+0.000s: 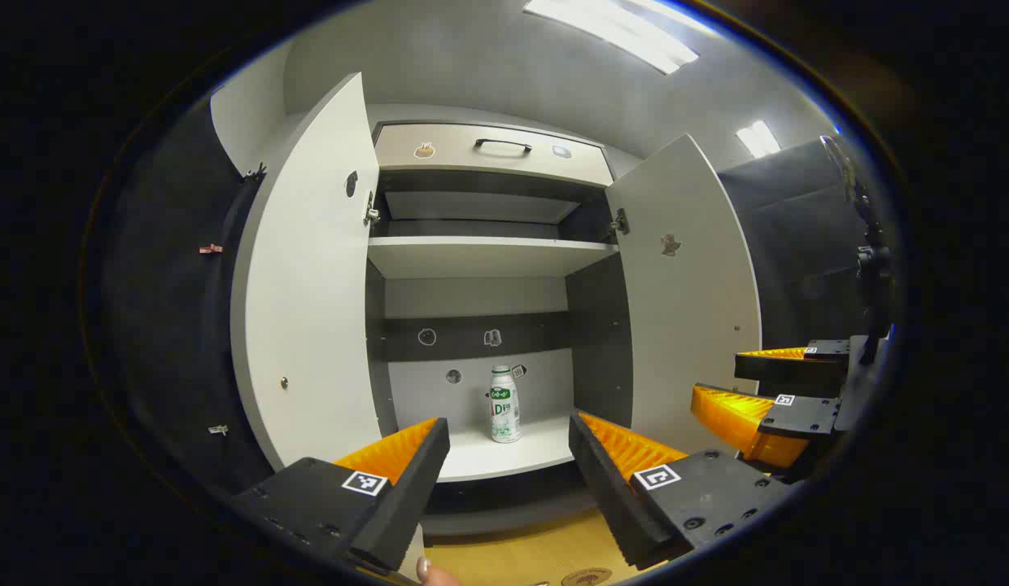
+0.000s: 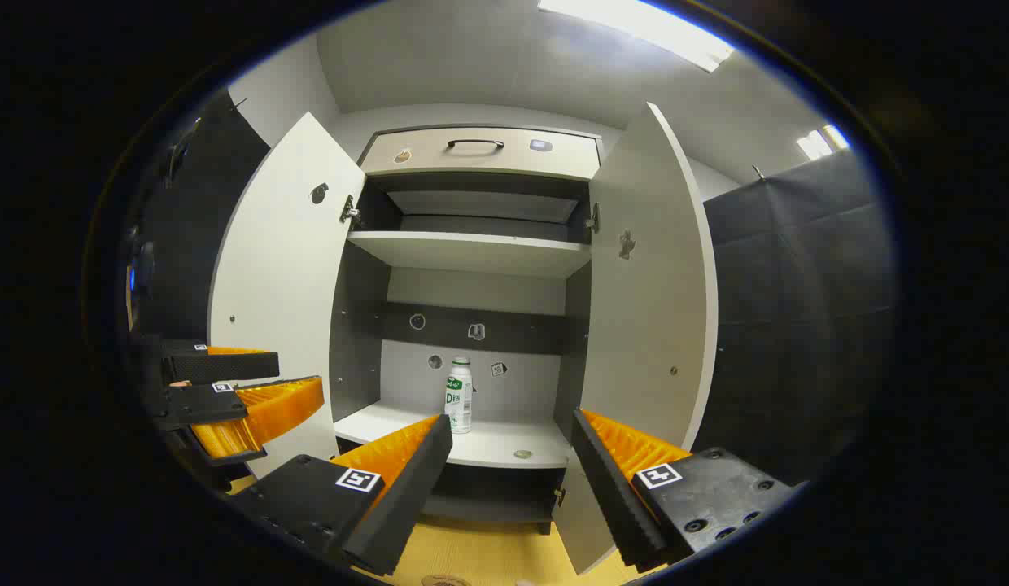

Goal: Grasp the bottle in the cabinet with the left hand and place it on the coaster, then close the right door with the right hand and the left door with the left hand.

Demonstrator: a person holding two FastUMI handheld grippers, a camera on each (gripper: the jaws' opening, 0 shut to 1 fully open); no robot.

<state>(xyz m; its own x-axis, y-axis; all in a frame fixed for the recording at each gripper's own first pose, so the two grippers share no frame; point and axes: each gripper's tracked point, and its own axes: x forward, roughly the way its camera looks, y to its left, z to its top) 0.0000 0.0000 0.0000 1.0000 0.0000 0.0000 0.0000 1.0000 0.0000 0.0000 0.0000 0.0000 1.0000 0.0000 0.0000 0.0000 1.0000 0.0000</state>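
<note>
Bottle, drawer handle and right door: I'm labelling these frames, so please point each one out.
bottle [image 1: 504, 405], left gripper view, on its labelled body.
drawer handle [image 1: 503, 145], left gripper view, on the bar's middle.
right door [image 2: 647, 293], right gripper view, on its inner face.

A drawer [image 1: 492, 151] with a dark handle [image 1: 502, 144] sits shut at the top, above an upper shelf [image 1: 484, 254]. Small stickers [image 1: 427, 336] dot the back wall behind the lower shelf [image 2: 480, 443]. Ceiling lights [image 1: 610, 32] glow overhead, above a wooden floor [image 2: 488, 553].
</note>
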